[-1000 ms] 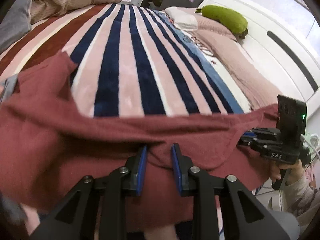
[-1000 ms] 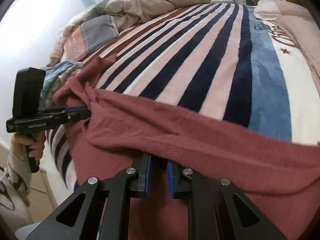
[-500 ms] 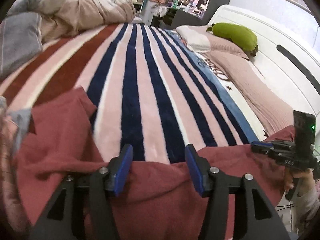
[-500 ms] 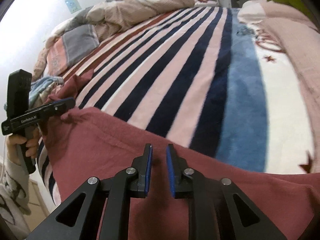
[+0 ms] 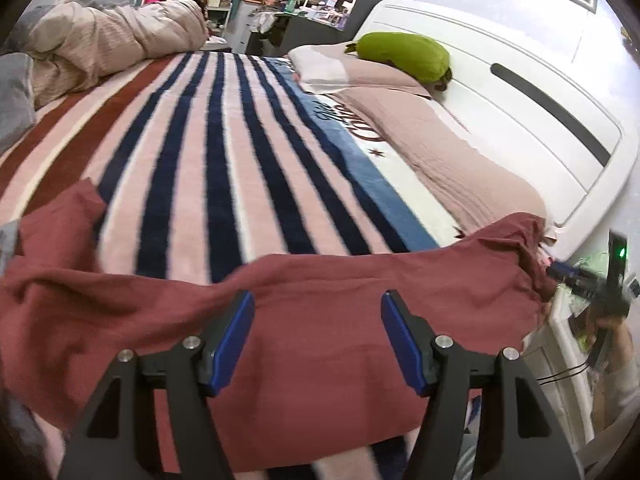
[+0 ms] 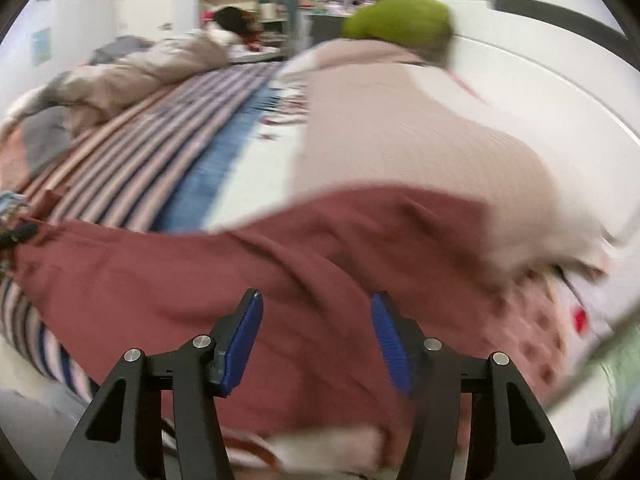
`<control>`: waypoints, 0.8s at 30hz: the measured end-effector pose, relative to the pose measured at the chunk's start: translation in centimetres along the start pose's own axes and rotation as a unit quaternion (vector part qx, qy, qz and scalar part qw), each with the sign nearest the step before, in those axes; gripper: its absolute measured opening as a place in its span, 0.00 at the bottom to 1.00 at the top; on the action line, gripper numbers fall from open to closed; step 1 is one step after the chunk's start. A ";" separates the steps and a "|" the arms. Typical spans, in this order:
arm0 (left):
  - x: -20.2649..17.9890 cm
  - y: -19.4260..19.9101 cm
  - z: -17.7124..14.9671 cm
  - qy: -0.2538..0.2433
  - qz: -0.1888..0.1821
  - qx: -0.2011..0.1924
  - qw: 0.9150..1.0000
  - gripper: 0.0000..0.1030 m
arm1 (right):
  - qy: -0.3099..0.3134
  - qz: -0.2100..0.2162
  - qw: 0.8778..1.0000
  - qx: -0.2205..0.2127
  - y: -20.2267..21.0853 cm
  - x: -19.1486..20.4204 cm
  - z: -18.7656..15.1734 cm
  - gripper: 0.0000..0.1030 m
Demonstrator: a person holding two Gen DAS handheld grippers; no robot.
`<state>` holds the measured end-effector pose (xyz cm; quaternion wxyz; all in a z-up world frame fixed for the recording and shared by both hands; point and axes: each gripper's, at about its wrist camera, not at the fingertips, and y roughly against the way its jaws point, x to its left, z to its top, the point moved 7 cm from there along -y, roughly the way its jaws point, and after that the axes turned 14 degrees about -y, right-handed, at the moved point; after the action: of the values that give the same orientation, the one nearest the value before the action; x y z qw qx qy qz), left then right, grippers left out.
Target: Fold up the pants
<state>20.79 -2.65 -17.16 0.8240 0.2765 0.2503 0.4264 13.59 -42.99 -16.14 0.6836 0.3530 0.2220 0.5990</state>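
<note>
The dark red pants [image 5: 320, 320] lie spread across the near edge of the striped bed; they also show in the right wrist view [image 6: 248, 272], blurred. My left gripper [image 5: 316, 320] is open and empty, its blue pads just above the cloth. My right gripper [image 6: 316, 324] is open and empty over the pants' right end, near the beige pillow. The right gripper also shows at the far right of the left wrist view [image 5: 588, 280], beside the pants' bunched end.
The striped blanket [image 5: 224, 152] covers the bed. Beige pillows [image 5: 440, 148] and a green plush [image 5: 400, 56] lie along the white headboard [image 5: 540, 100]. A rumpled duvet [image 5: 100, 40] sits at the far left. A small pile of clothes [image 6: 12, 204] lies at the left.
Both grippers have let go of the pants and opened wide. The pants now lie flat on the bed edge. The right gripper has swung toward the headboard side.
</note>
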 end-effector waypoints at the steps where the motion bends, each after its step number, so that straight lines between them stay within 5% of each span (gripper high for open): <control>1: -0.5 -0.1 0.1 0.000 -0.003 0.001 1.000 0.60 | -0.012 -0.013 1.000 -0.001 0.3 -1.7 -0.8 0.52; 4: -1.6 -0.8 0.3 -0.001 0.003 0.007 1.000 0.60 | -0.035 -0.024 0.999 0.000 0.5 -4.4 -2.4 0.63; 9: -2.8 -1.0 0.7 -0.005 0.011 0.015 1.000 0.60 | -0.047 -0.030 0.998 -0.001 -0.6 -6.7 -3.4 0.63; 14: -3.0 -0.6 0.7 -0.006 0.021 0.018 1.000 0.60 | -0.080 0.061 0.995 0.007 -0.6 -5.9 -3.5 0.62; 15: -3.0 -0.6 0.7 -0.005 0.023 0.018 1.000 0.60 | -0.080 0.071 0.994 0.012 -0.7 -5.6 -3.6 0.59; 17: -3.0 -0.7 0.6 -0.004 0.023 0.019 1.000 0.60 | -0.060 0.053 0.997 0.017 -1.5 -5.2 -3.6 0.18; 18: -2.9 -0.7 0.6 -0.004 0.023 0.019 1.000 0.60 | -0.049 0.037 0.998 0.017 -1.8 -5.1 -3.5 0.08; 24: -2.4 -0.8 1.0 -0.002 0.033 0.018 0.999 0.60 | -0.053 0.030 0.997 -0.053 0.1 -5.7 -0.1 0.03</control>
<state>20.66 -5.30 -16.55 0.8047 0.2999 0.2471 0.4488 12.37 -48.54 -16.85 0.6941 0.3538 0.1426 0.6105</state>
